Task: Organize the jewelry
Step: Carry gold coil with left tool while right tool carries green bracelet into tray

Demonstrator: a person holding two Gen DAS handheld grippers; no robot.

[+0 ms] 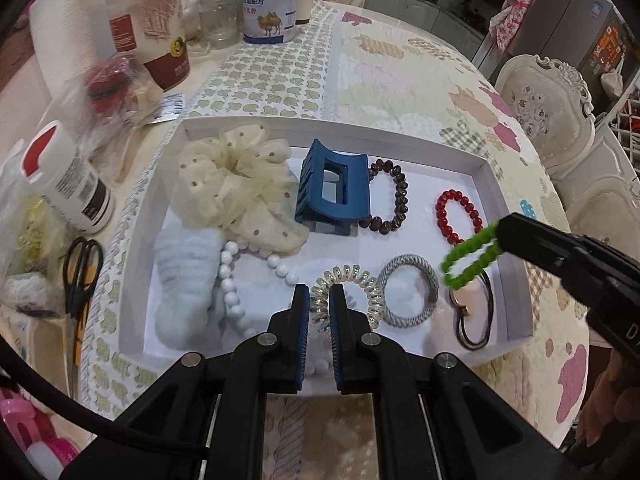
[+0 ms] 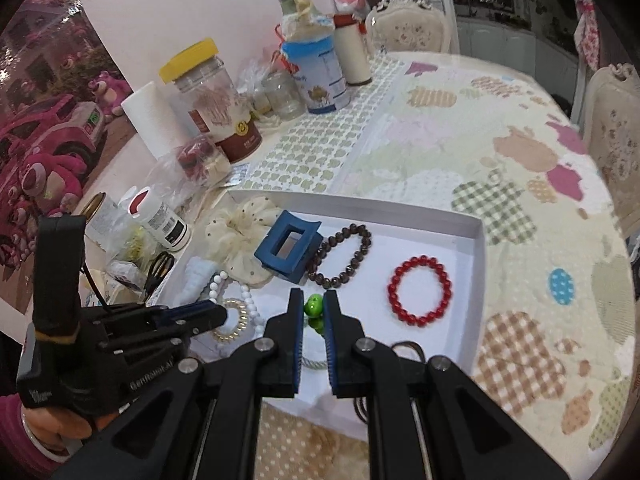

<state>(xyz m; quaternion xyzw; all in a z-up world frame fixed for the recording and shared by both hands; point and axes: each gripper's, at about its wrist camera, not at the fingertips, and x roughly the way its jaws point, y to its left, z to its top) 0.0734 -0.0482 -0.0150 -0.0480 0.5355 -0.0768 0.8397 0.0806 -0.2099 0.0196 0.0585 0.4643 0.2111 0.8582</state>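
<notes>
Left to right across the white tray: a cream scrunchie, a white bead strand, a blue claw clip, a brown bead bracelet, a clear coil tie, a grey hair tie, a red bead bracelet and dark elastic bands at the right wall. Our left gripper hangs over the coil tie with its jaws fully closed and, as far as we can tell, nothing between them. Our right gripper pinches the green bead bracelet, which dangles above the tray's right end, clear of the floor. To place it well, we judge that it should be lowered onto bare floor between the red bracelet and the grey tie, flat before release, so no loops overlap.
</notes>
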